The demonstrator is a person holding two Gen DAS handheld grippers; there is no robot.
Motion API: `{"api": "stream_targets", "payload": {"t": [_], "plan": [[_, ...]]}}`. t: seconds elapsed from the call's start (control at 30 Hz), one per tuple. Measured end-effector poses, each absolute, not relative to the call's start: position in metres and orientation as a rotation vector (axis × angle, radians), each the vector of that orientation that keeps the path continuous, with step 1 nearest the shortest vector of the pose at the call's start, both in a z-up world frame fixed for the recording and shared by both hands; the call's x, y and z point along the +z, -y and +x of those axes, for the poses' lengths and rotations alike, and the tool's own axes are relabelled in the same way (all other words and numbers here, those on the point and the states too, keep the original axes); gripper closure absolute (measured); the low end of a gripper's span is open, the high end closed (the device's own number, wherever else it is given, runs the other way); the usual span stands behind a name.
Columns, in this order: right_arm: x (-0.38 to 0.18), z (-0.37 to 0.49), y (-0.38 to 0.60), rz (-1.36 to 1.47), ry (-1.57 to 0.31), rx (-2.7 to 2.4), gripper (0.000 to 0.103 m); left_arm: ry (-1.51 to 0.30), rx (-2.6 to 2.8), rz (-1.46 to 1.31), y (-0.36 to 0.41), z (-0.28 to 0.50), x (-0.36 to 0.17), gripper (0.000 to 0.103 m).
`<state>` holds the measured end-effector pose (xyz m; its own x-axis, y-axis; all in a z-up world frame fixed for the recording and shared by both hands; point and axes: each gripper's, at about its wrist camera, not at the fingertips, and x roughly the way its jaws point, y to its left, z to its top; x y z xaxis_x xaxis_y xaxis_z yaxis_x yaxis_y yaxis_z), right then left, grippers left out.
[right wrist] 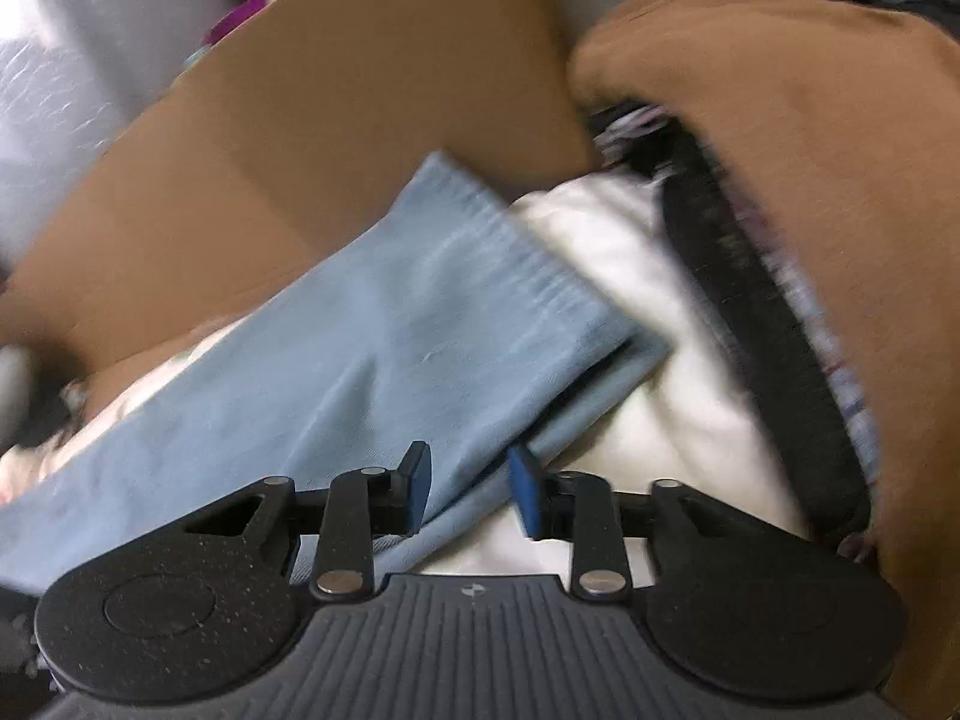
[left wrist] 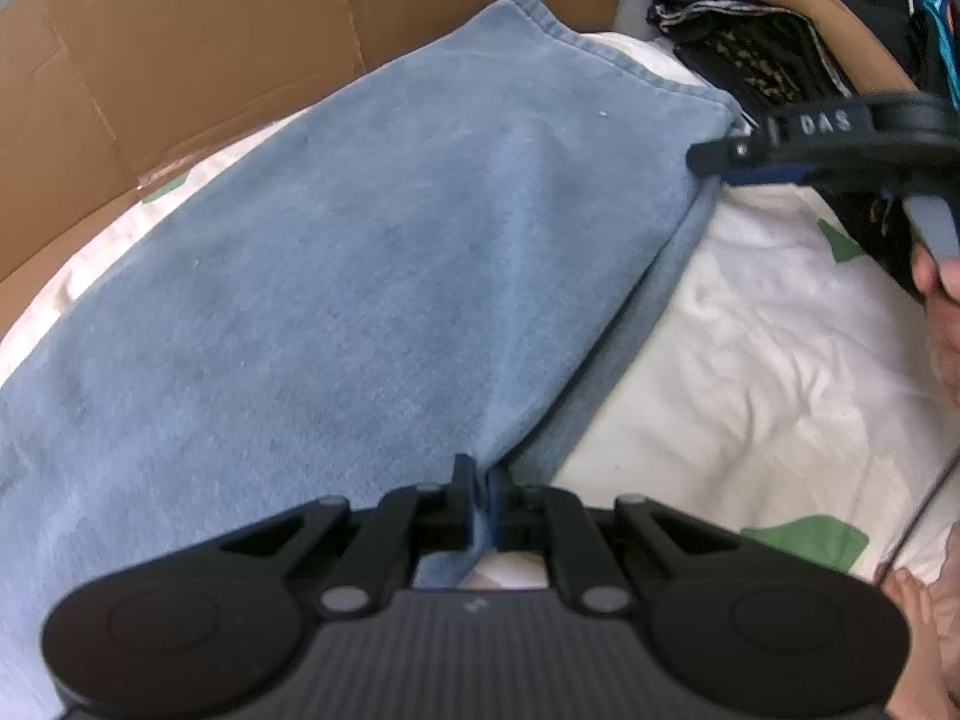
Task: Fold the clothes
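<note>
A light-blue garment point(left wrist: 360, 252) lies folded lengthwise on a white sheet point(left wrist: 750, 330). My left gripper point(left wrist: 477, 474) is shut on its near edge, with a pinch of blue cloth between the pads. My right gripper point(left wrist: 714, 162) reaches in from the right at the garment's far right corner. In the right wrist view, the right gripper point(right wrist: 468, 462) stands open, its blue pads apart over the garment's point(right wrist: 390, 348) doubled edge; the cloth shows in the gap and the pads do not press on it. That view is motion-blurred.
A cardboard box wall point(left wrist: 180, 60) stands close behind the garment, seen also as the box point(right wrist: 330, 150). A brown garment point(right wrist: 810, 120) over dark patterned clothes point(left wrist: 750, 54) is piled at the far right. A person's hand point(left wrist: 942, 300) holds the right gripper.
</note>
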<state>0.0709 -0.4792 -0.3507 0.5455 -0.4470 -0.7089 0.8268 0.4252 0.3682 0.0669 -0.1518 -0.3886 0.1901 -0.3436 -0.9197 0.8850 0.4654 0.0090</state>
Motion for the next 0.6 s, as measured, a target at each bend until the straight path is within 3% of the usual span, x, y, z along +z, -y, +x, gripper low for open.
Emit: {"api": "stream_targets", "payload": {"t": [0.33,0.37,0.43,0.6], "plan": [[-0.361,0.072,0.509,0.797,-0.56,-0.94,0.071,-1.036,-0.952,0.628,0.148,0.066,-0.39,0.098],[-0.362,0.073,0.51,0.795,-0.56,-0.939,0.084,-1.036,-0.953,0.628,0.148,0.065,-0.39,0.098],[-0.36,0.073,0.511,0.786,-0.55,-0.949,0.1,-1.033,-0.954,0.625,0.148,0.065,-0.388,0.098],[-0.35,0.072,0.507,0.712,-0.554,-0.996,0.1,-1.014,-0.961,0.647,0.149,0.06,-0.386,0.098]]}}
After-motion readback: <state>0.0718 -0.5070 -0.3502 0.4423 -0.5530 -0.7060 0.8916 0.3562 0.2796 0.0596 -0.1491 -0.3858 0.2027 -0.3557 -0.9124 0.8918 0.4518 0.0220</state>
